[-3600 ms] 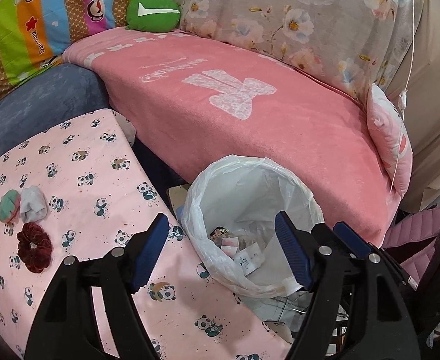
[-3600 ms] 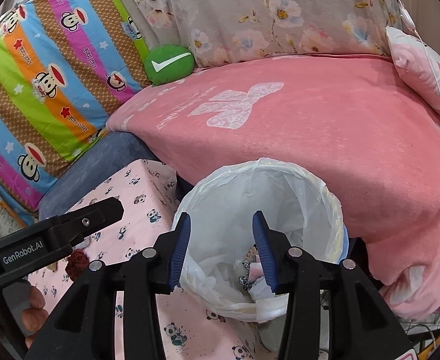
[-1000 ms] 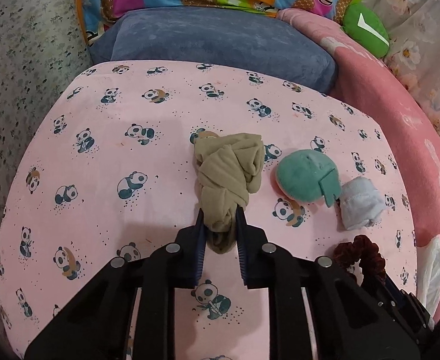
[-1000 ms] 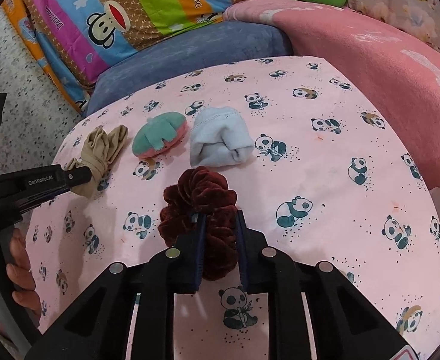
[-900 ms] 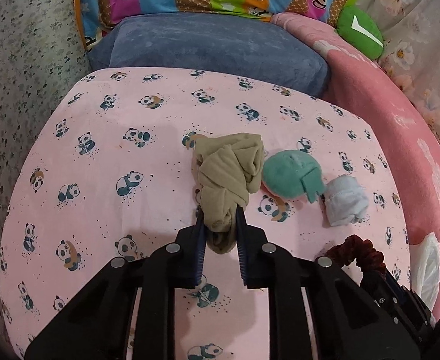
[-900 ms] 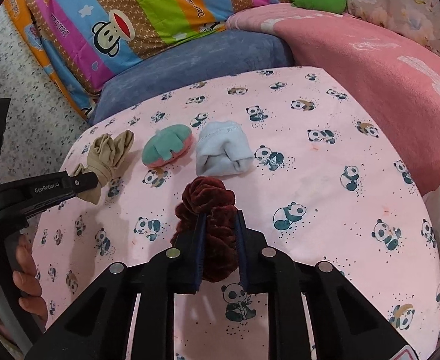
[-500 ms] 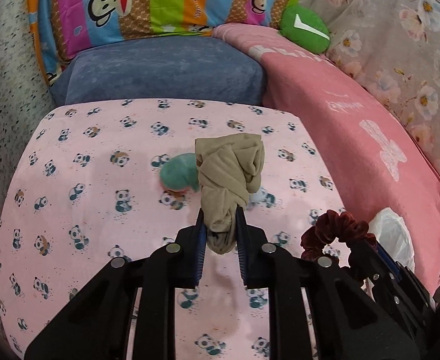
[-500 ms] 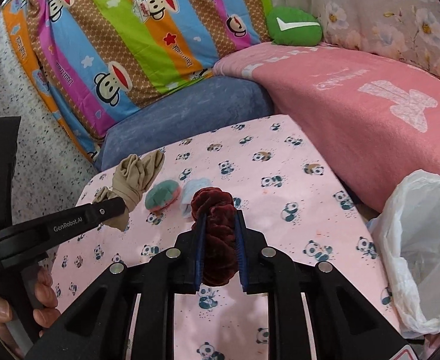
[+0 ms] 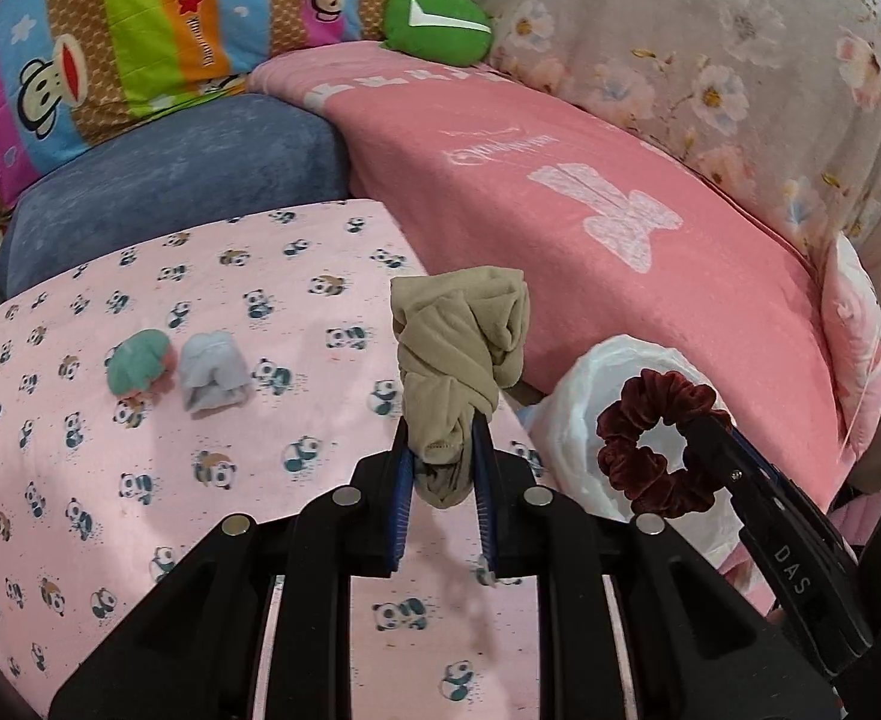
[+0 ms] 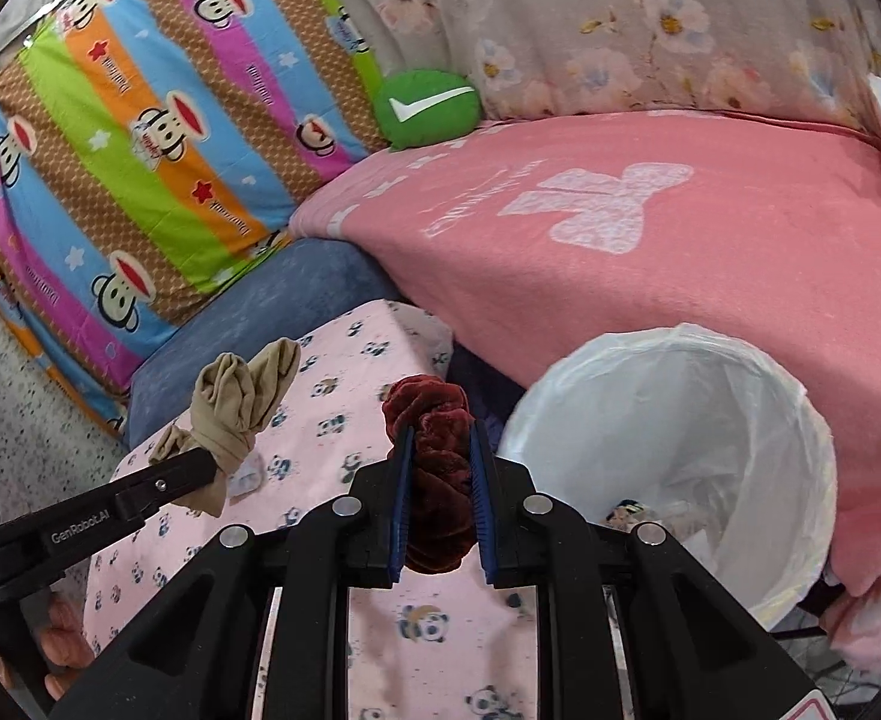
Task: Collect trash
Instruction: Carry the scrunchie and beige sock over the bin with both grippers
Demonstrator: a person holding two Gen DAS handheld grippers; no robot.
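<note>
My left gripper (image 9: 442, 450) is shut on a knotted beige stocking (image 9: 458, 330) and holds it above the panda-print table (image 9: 140, 480); the stocking also shows in the right wrist view (image 10: 236, 402). My right gripper (image 10: 438, 462) is shut on a dark red velvet scrunchie (image 10: 434, 456), seen in the left wrist view (image 9: 650, 438) in front of the bin. The white-lined trash bin (image 10: 680, 456) stands to the right of the table, with scraps at its bottom. A green rolled sock (image 9: 140, 360) and a pale blue one (image 9: 212, 378) lie on the table.
A pink sofa seat (image 9: 590, 198) runs behind the bin and a blue cushion (image 9: 170, 180) borders the table's far side. A green pillow (image 10: 428, 108) and striped monkey-print cushion (image 10: 140, 138) lie at the back. A pink pillow (image 9: 854, 330) sits far right.
Both grippers have lifted off the table and swung right toward the bin, carrying the stocking and the scrunchie. The bin has come into fuller view.
</note>
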